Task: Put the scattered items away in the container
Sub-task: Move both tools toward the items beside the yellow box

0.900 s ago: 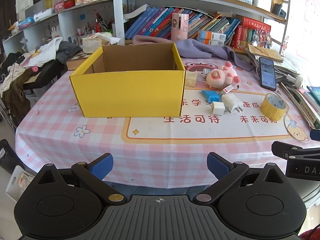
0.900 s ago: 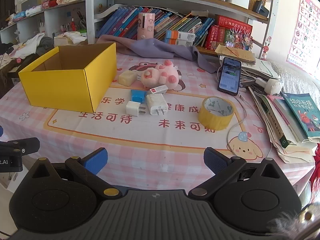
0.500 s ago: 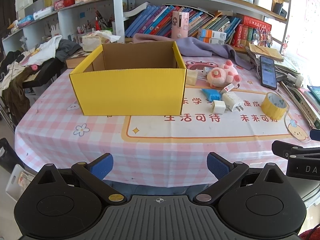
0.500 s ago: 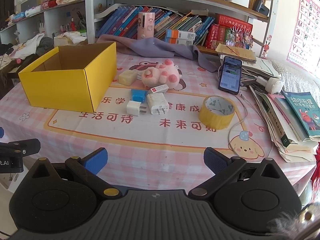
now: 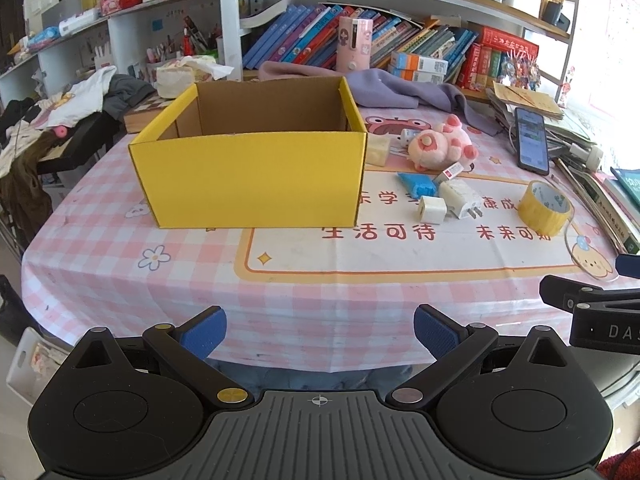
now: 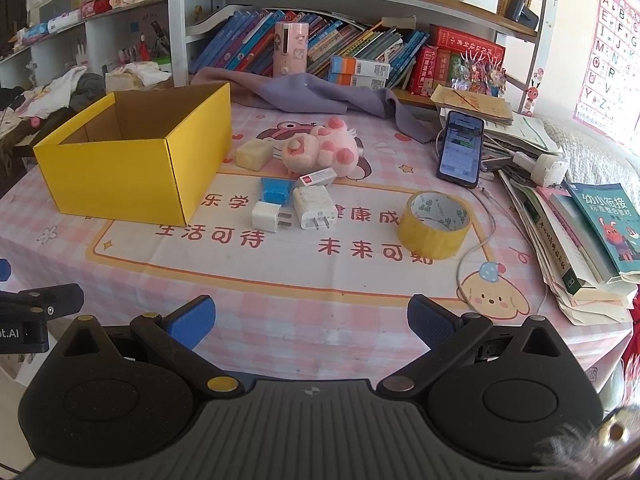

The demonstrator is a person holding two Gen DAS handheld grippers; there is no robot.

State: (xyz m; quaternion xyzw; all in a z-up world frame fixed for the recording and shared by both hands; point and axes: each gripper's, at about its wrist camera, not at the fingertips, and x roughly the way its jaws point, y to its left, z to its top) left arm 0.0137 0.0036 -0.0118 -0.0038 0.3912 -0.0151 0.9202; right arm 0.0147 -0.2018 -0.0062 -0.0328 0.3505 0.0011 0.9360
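An empty yellow cardboard box (image 5: 248, 178) (image 6: 120, 178) stands open on the pink checked tablecloth. To its right lie a pink plush pig (image 5: 440, 146) (image 6: 320, 152), a cream block (image 6: 252, 154), a blue packet (image 6: 275, 191), a small red-and-white box (image 6: 318, 178), two white chargers (image 6: 267, 216) (image 6: 314, 206) and a yellow tape roll (image 5: 544, 208) (image 6: 436, 224). My left gripper (image 5: 318, 330) hangs open at the table's near edge, facing the box. My right gripper (image 6: 310, 320) is open too, short of the chargers. Nothing sits between either pair of fingers.
A phone (image 6: 460, 148) with its cable, stacked books (image 6: 580, 232) and papers crowd the right side. A purple cloth (image 6: 312, 94) lies behind the items, under bookshelves. Clothes are heaped on a chair (image 5: 60, 120) at the left.
The left view has crept slightly closer to the box; the right view is almost unchanged. Both grippers stay open and no item has moved.
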